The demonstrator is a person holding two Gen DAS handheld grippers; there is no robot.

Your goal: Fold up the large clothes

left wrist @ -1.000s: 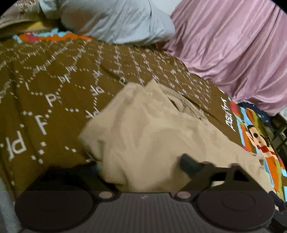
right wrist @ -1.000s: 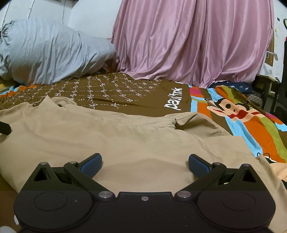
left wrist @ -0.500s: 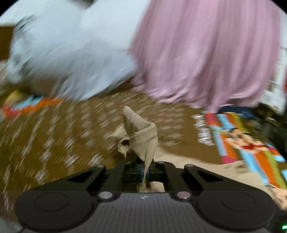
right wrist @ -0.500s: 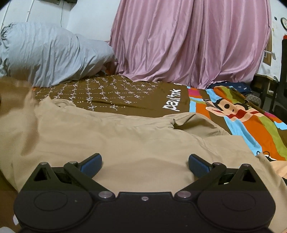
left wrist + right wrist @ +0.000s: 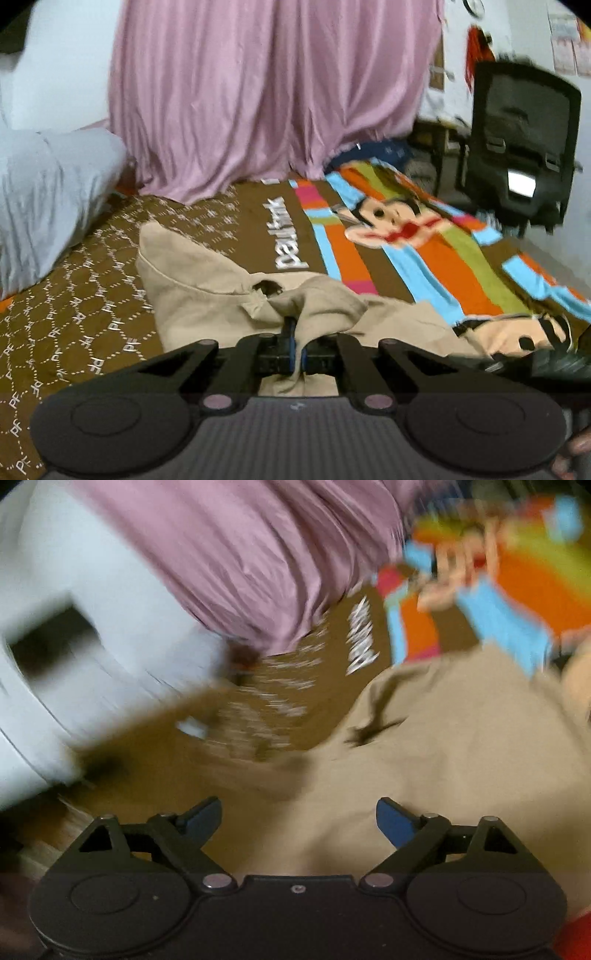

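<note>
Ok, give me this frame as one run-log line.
left gripper: shut on beige garment | right gripper: open above garment, view blurred | surface: brown patterned bedspread | fold: not finished

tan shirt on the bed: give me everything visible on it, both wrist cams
The tan shirt is plain, matte woven-looking cloth, rumpled and partly folded over, lying on the patterned bedspread. A seamed edge and a small dark opening show near its middle. The left gripper is shut on a bunched fold. The right gripper is open above it; that view is blurred.
</note>
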